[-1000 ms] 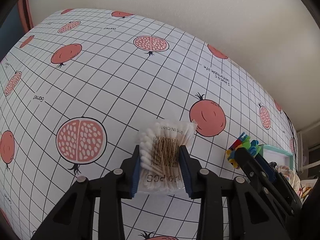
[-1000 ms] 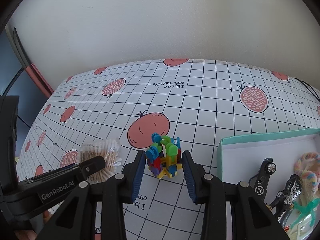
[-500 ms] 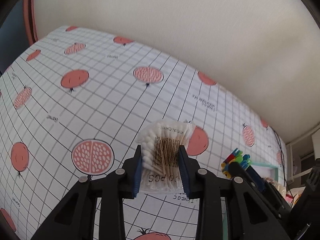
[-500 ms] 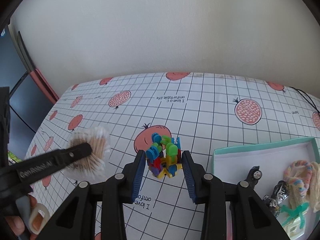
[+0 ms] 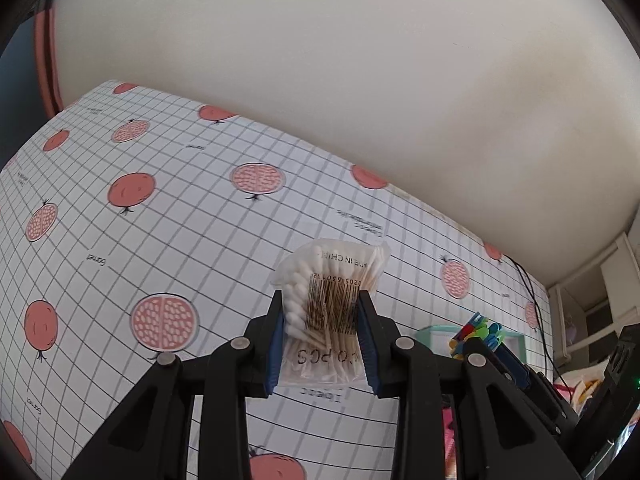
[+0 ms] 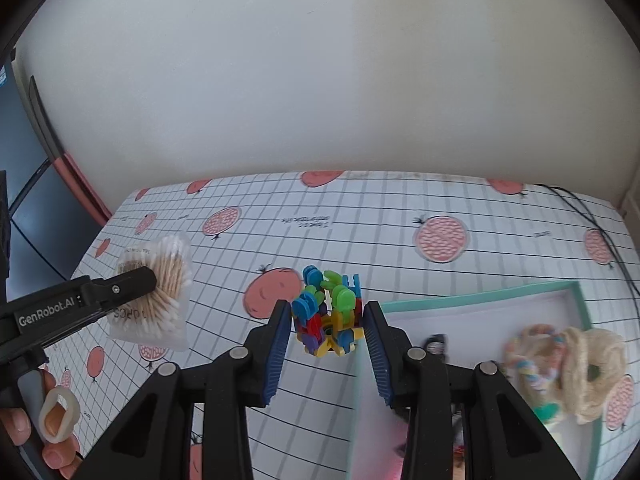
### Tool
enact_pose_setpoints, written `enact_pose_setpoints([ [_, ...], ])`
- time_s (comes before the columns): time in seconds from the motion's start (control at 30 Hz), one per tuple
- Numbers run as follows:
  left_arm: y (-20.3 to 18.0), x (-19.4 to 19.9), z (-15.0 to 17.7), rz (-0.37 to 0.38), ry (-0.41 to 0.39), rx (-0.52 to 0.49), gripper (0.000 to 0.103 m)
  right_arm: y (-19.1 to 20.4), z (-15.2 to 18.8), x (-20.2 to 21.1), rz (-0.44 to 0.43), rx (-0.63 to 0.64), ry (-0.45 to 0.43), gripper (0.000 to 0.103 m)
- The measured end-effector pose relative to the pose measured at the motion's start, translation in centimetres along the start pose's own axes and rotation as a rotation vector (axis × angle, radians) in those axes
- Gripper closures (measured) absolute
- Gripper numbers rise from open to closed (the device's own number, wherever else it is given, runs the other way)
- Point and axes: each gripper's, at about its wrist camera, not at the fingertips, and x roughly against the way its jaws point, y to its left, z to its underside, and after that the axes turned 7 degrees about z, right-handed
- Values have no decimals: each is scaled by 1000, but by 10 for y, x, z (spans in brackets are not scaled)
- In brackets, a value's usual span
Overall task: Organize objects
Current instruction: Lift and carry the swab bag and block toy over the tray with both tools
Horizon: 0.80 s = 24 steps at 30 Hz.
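1. Biggest thing on my feeds is the tablecloth (image 6: 400, 216), white grid with pomegranate prints, running across the middle of both views under a plain wall (image 6: 320, 80).
2. Next, the teal-rimmed tray (image 6: 472, 298) at the lower right of my right wrist view. Fluffy cream scrunchies (image 6: 588, 364) and a pastel twisted one (image 6: 532, 356) sit inside it, plus something dark and blurry I can't make out.
3. My left gripper (image 5: 322, 314) is clamped on the bag of cotton swabs (image 5: 328, 280), dead centre of the left view, barcode facing me. In the right view the bag sits at centre left and looks lifted off the cloth.
4. My right gripper (image 6: 326, 328) is pinching the colourful plastic block toy (image 6: 326, 314) at bottom centre, held just left of the tray's near corner.
5. Smallest: a black cable (image 6: 600, 232) trails along the cloth at the right edge.
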Motion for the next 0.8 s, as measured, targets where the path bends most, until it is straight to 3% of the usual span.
enact_pose_setpoints([
  [0.8,-126,-14,38,120,65,-159,68,-126,11,51,114,-206,-15,63],
])
